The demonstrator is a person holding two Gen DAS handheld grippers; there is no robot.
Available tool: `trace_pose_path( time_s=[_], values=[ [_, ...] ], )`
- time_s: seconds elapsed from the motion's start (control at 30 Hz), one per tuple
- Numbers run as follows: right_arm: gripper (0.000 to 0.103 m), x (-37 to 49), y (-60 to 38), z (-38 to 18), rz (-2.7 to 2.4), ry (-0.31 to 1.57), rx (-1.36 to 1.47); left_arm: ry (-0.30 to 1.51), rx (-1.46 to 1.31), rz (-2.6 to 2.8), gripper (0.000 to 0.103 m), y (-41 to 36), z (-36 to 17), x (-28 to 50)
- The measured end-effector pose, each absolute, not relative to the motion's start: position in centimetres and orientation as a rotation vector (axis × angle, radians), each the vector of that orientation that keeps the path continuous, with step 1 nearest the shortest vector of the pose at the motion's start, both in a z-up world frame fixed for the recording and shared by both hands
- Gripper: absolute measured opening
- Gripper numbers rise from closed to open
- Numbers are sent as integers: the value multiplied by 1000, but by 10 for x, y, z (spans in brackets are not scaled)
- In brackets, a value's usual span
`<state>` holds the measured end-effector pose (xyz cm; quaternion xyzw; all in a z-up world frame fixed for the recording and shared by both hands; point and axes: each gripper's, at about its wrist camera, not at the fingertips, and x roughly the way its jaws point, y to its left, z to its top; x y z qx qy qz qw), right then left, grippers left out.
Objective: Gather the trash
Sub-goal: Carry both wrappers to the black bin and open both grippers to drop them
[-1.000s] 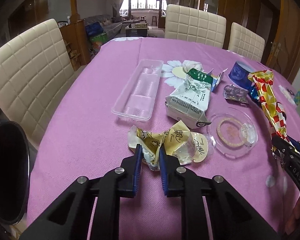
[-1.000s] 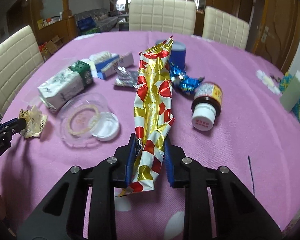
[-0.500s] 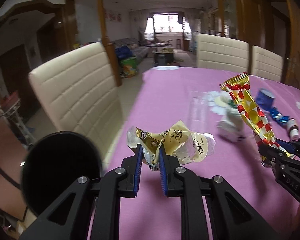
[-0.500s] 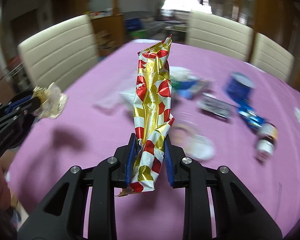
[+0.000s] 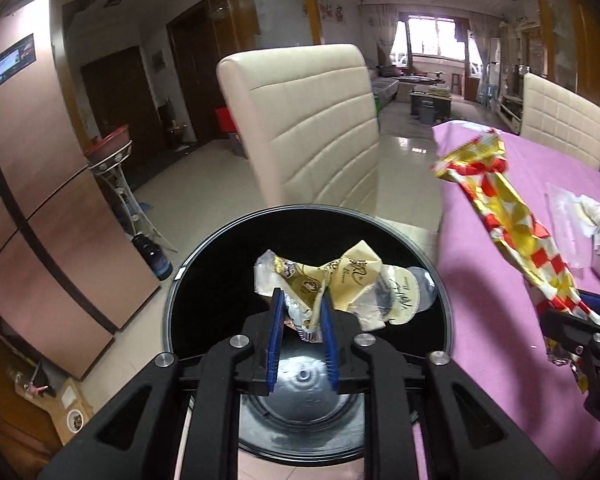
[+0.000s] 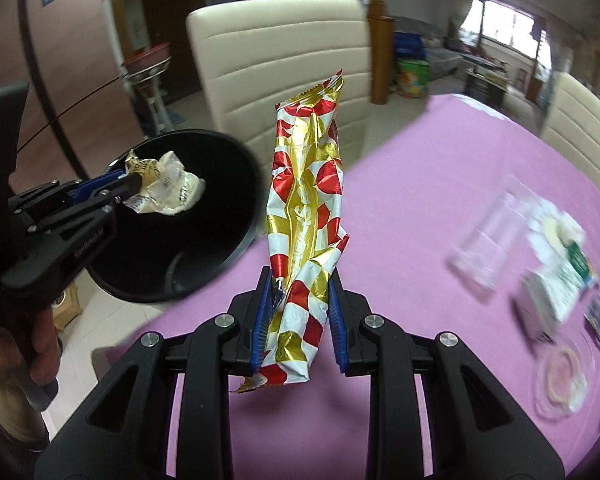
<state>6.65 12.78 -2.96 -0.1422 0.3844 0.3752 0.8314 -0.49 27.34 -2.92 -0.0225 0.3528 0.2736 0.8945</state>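
Open mouth of black bin, beside the table edge.
Above the rim, free air, save for the crumpled yellow wrapper. Behind the bin, cream chair back; to the right, pink-clothed table strewn with litter.

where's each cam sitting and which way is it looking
Left wrist: on the left gripper, looking down into the black bin, its pads pinching a crumpled wrapper.
Right wrist: on the right gripper, above the purple table, pinching a red-gold wrapper; a hand shows left.
Shared: bin, both wrappers, cream chair.
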Motion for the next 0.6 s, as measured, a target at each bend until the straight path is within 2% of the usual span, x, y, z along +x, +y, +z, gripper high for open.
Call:
trace_pose_path(
  time_s=[0.03, 0.1, 0.17, 0.2, 0.37, 0.6],
  values=[
    [27, 64, 139, -30, 813, 816, -311, 738, -55, 562, 21, 277, -30, -8],
    [28, 59, 154, -30, 828, 813, -328, 734, -78, 552, 32, 289, -33, -10],
    [28, 57, 161, -31, 838, 814, -340, 730, -81, 579, 81, 296, -34, -12],
    [28, 55, 165, -32, 844, 816, -344, 706, -82, 595, 83, 299, -32, -15],
    [28, 53, 188, -36, 872, 831, -368, 650, -10, 658, 83, 301, -26, -28],
    [30, 45, 212, -41, 927, 845, -404, 665, -69, 675, 83, 320, -28, -46]
  ],
)
